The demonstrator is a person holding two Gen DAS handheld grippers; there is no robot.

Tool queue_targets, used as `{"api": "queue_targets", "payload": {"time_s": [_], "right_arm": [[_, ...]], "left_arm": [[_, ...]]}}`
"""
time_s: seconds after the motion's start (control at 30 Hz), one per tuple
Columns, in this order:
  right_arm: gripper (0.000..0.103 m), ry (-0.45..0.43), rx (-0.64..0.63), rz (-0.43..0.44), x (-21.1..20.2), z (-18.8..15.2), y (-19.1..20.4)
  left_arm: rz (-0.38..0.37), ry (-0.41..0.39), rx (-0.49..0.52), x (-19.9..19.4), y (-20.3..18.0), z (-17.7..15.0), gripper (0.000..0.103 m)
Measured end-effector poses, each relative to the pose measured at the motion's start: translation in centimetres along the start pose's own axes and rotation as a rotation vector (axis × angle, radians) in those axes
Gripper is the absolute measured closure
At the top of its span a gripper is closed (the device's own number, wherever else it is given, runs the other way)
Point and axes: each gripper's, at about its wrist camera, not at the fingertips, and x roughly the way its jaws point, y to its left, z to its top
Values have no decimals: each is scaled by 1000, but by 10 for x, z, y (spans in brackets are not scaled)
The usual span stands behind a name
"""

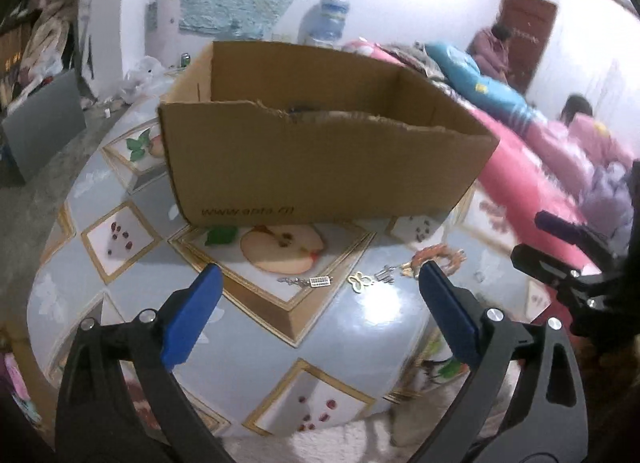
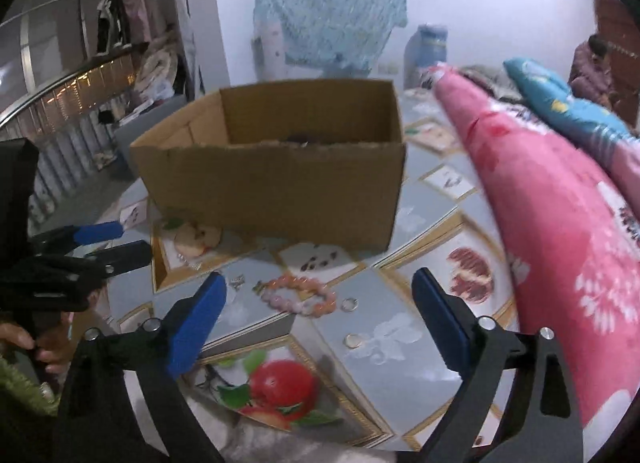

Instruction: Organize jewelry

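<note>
Both held wide and empty above the near edge of the worktop [image 1: 360, 327]: left tongs [image 1: 316, 283] aimed at the small silver charm [image 1: 320, 281] and butterfly piece [image 1: 359, 281], right tongs [image 2: 318, 291] framing the beaded bracelet [image 2: 300, 295]. Jewelry strewn in a loose line just in front of the open cardboard box [image 1: 320, 159], two rings [image 2: 349, 304] nearest the right tongs. Box set mid-worktop, open top up, likely as the drop-in spot; spread presumably for whichever piece is taken first.

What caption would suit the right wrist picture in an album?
Open right gripper hovers over a beaded bracelet and rings before a cardboard box.
</note>
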Motion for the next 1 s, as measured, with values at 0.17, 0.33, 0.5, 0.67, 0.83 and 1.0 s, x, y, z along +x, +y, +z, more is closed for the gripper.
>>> {"api": "queue_targets", "payload": {"time_s": [0.17,0.33,0.5,0.67,0.83,1.0], "right_arm": [[27,79,35,64,16,-3,-1],[33,116,71,93,24,-1,-7],[34,122,87,118,28,0,-8],[35,123,91,134,30,1,-8],[37,118,93,146,30,0,-8],[38,115,94,151,30,-1,-9]], "left_arm": [[72,74,156,26,-8,1,30],[48,160,242,44,-10,0,53],[21,210,290,54,-7,1,64],[6,240,343,64,-11,-2,68],[5,237,363,67,-17,-1,82],[10,235,396,67,-26,-3,92]]}}
